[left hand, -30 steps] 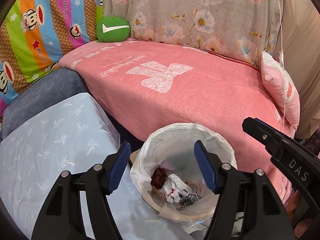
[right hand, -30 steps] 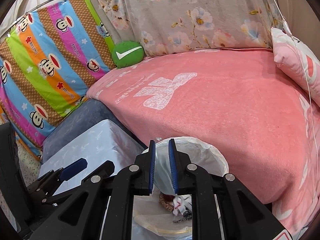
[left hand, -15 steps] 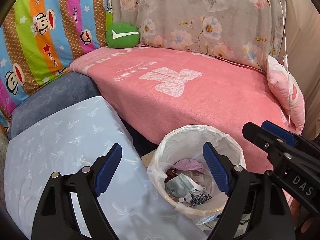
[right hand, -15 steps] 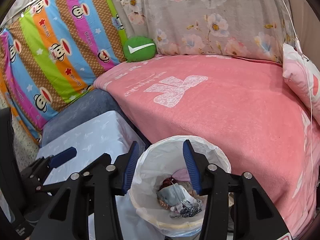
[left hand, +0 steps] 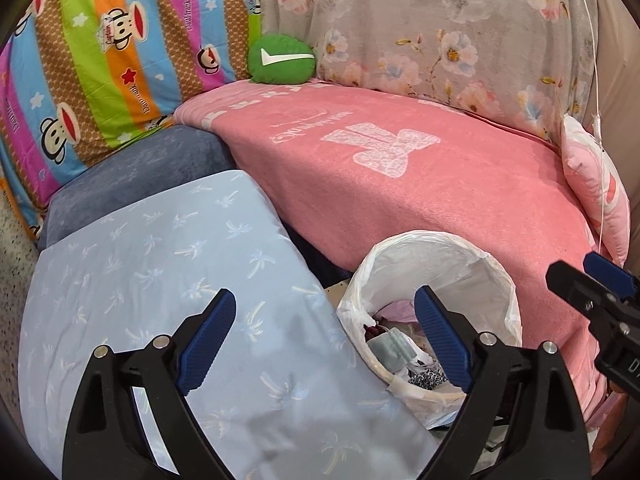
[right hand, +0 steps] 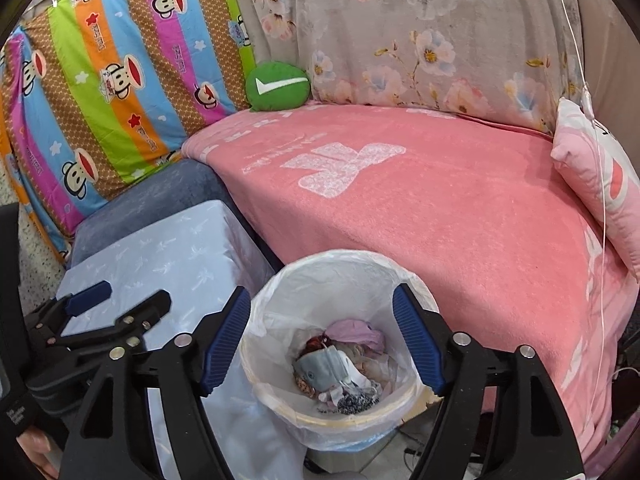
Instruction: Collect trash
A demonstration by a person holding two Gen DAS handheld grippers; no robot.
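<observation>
A round bin lined with a white plastic bag (right hand: pixel 280 312) stands between the pink-covered sofa and a light blue cushion. Crumpled trash (right hand: pixel 340 372) lies in it, with a grey face mask (right hand: pixel 324 364) on top; the bin also shows in the left wrist view (left hand: pixel 472 264). My right gripper (right hand: pixel 322 340) is open and empty, above the bin's mouth. My left gripper (left hand: pixel 324 340) is open and empty, over the blue cushion edge left of the bin. Each gripper shows in the other's view: the left one (right hand: pixel 116 300) and the right one (left hand: pixel 592 280).
A pink blanket (right hand: pixel 440 208) covers the sofa seat. A green round cushion (right hand: pixel 278 86) sits at the back, a pink pillow (right hand: pixel 596 184) at the right. A light blue cushion (left hand: pixel 160 264) and grey-blue seat (left hand: pixel 132 176) lie left. A thin white cord (right hand: pixel 600 200) hangs at right.
My right gripper has opened from shut and a grey mask now lies on top of the trash. Both grippers have pulled back and up; the left jaws have widened.
</observation>
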